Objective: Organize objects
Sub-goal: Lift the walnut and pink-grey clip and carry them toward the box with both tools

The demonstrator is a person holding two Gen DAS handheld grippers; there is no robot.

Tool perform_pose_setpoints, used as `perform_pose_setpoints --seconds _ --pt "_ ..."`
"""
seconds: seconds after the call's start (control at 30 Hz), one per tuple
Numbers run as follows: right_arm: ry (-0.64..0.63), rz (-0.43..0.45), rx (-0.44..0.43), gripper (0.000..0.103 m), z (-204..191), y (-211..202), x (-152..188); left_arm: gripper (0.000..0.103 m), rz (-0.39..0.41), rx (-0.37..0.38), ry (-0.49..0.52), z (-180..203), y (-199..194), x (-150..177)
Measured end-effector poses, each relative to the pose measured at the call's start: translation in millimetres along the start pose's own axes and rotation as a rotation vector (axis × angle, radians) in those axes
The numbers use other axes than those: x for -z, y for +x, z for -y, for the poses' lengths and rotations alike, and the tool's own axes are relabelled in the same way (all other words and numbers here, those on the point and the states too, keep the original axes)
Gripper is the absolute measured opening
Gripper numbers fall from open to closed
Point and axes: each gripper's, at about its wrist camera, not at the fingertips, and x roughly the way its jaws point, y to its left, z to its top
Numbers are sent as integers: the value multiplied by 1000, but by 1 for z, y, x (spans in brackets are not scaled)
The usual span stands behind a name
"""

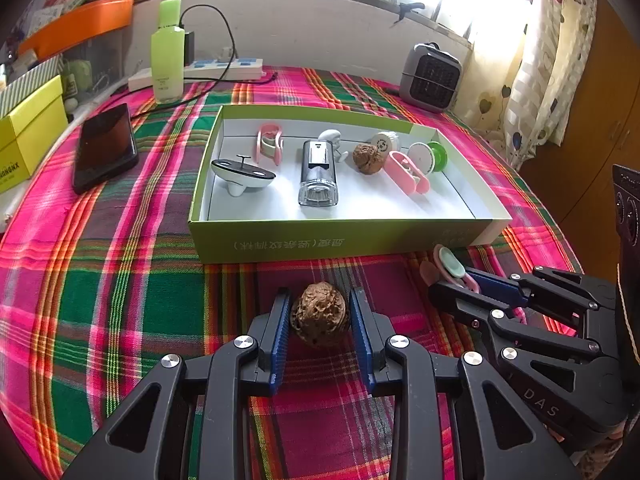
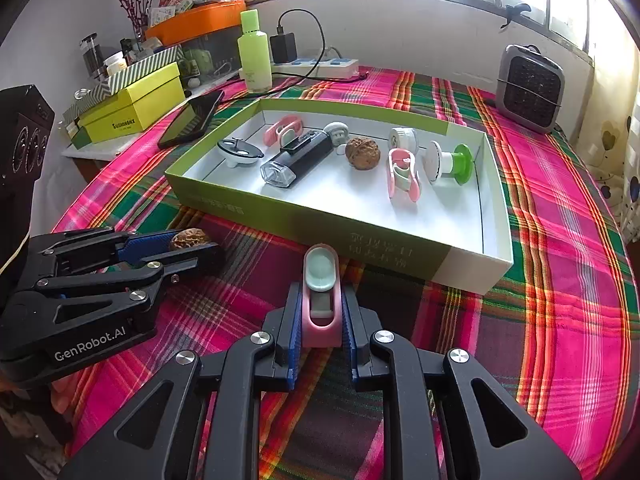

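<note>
Walnut (image 1: 320,314) is clamped by the left gripper (image 1: 320,312), pink clip (image 2: 322,300) by the right gripper (image 2: 322,312), both low before the tray (image 1: 340,240), presumably for loading.

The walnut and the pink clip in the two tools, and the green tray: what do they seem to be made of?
Walnut: natural woody shell, matte brown, deeply pitted.
Pink clip: seemingly moulded plastic, smooth with a soft sheen, pale green insert.
Green tray: probably cardboard, thin straight walls, printed green outside, plain white inside.
</note>
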Motion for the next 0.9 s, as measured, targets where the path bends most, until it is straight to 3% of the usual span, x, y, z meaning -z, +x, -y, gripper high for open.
perform_pose_setpoints --seconds 0.9 --pt "35 62 -14 19 4 -28 2 27 46 -13 43 18 -26 -1"
